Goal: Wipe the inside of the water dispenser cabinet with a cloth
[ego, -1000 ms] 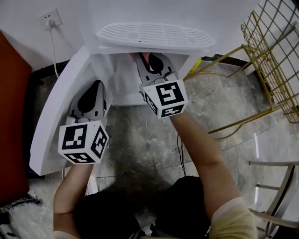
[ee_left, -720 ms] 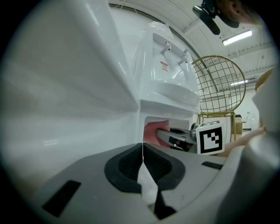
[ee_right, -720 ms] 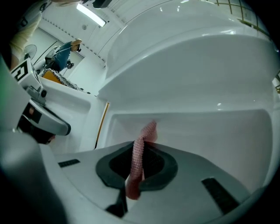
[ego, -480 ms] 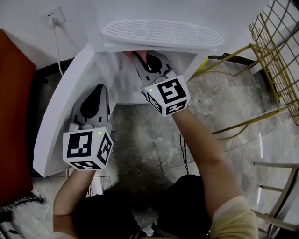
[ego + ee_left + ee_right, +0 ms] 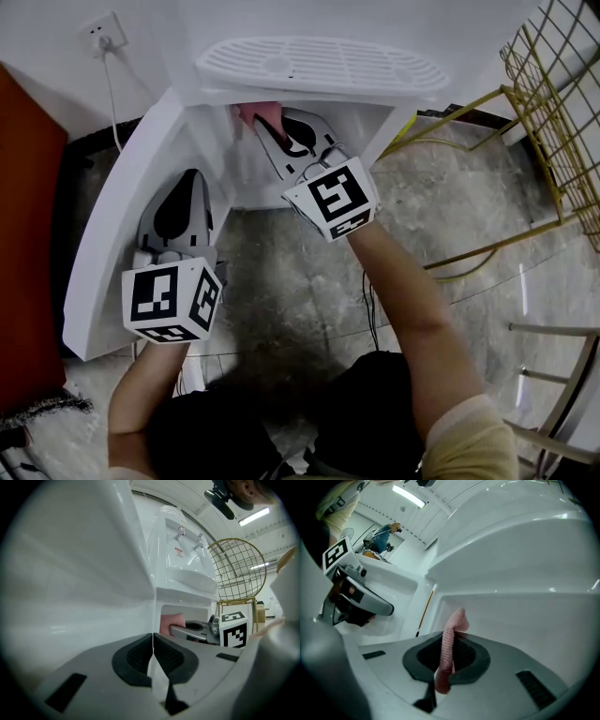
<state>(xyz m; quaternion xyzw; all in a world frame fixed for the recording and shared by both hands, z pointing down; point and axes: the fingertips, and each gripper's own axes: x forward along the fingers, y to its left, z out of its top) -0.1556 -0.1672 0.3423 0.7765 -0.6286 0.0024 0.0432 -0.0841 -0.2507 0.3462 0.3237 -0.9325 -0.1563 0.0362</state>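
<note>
Simply a pink, nubbly cloth [image 5: 449, 641]

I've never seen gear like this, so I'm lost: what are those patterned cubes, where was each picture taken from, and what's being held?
No robot here: a person holds two gripping tools, each carrying a marker cube. The head view comes from a camera on the person's head, looking down at a white water dispenser with its cabinet door open over a grey stone floor. The two gripper views come from cameras riding on the tools. The right gripper is inside the cabinet, its fingers shut on a pink cloth. The left gripper sits by the open door, fingers together, nothing between them.
</note>
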